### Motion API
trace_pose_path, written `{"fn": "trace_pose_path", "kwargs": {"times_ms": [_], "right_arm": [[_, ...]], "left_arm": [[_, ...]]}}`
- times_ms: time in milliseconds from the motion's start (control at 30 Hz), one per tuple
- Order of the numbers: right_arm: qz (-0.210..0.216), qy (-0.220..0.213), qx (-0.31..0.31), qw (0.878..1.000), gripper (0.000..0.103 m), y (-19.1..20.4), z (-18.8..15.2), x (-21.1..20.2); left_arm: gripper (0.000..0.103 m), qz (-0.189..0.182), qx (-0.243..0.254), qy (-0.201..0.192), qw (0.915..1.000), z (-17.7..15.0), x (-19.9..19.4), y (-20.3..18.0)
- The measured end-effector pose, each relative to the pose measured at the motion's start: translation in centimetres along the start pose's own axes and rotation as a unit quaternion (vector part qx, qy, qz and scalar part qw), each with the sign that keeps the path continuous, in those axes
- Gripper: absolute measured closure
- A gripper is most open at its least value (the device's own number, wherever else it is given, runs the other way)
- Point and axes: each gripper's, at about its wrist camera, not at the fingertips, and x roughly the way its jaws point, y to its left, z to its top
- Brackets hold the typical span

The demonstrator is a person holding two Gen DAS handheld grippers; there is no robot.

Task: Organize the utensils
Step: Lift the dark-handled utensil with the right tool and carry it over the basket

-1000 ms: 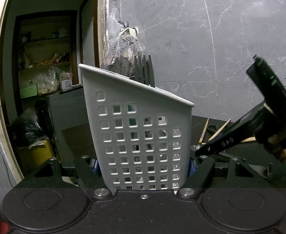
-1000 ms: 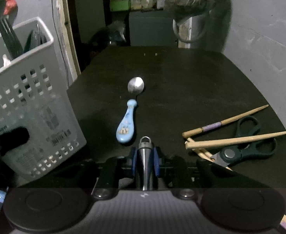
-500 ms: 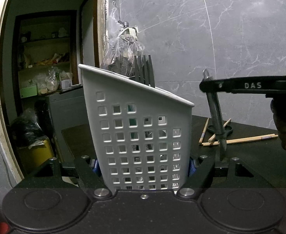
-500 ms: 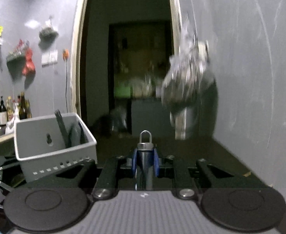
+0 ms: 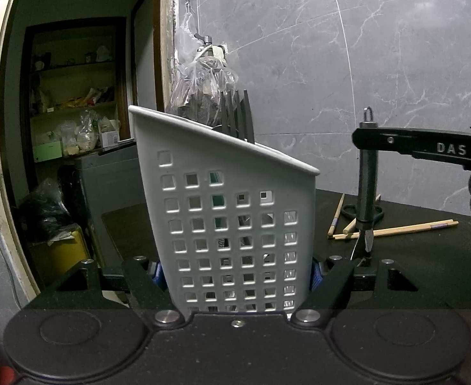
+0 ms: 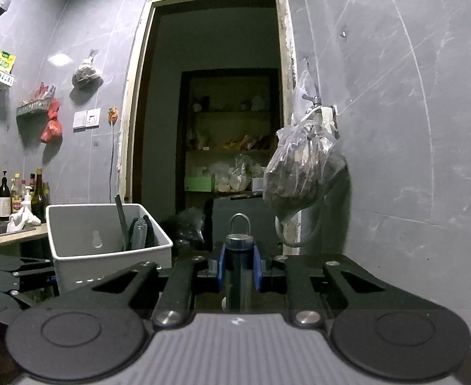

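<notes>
Left wrist view is showing the left gripper (image 5: pixel 235 276) clamping the base of a white perforated basket (image 5: pixel 232 224), its blue pads pressing against both side walls, so the basket is standing upright and slightly tilted on the dark table (image 5: pixel 427 256). Dark fork tines (image 5: pixel 237 115) are poking up above the basket rim. To the right of the basket, well apart from its wall, the right gripper (image 5: pixel 368 134) is reaching in level from the picture's right edge and pinching a metal-handled tool (image 5: pixel 367 189) near its top; the tool is hanging vertical, hanging ring up and pointed working end down, just above the table. Chopsticks (image 5: pixel 395 229) and dark scissors (image 5: pixel 363 211) are lying on the table behind it. The coming move looks to turn on this: the basket's open top is lying up and to the left of the tool, whose long axis is already upright, so it would need lifting over the rim before going down. The tool's tip is partly hiding behind the left gripper's frame, and what kind of tool it is cannot be told. Right wrist view is showing the right gripper (image 6: pixel 239 269) pressing its blue pads on the tool's grey handle (image 6: pixel 239 276), with the ring standing above the pads. The basket (image 6: pixel 107 240) is sitting to the left and lower, with dark utensils leaning inside; its lower part and the table are being cut off by the gripper body, and the tool's lower end is hidden.
</notes>
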Motion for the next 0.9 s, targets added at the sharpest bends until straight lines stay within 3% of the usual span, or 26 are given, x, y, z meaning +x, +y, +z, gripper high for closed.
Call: {"fn": "trace_pose_path", "kwargs": {"times_ms": [900], "right_arm": [[0.004,-0.002,-0.009,1.000,0.083,0.6,1.0,-0.7]], "left_arm": [[0.026,0.000,0.000,0.000,1.0000,0.0,0.0,0.0]]}}
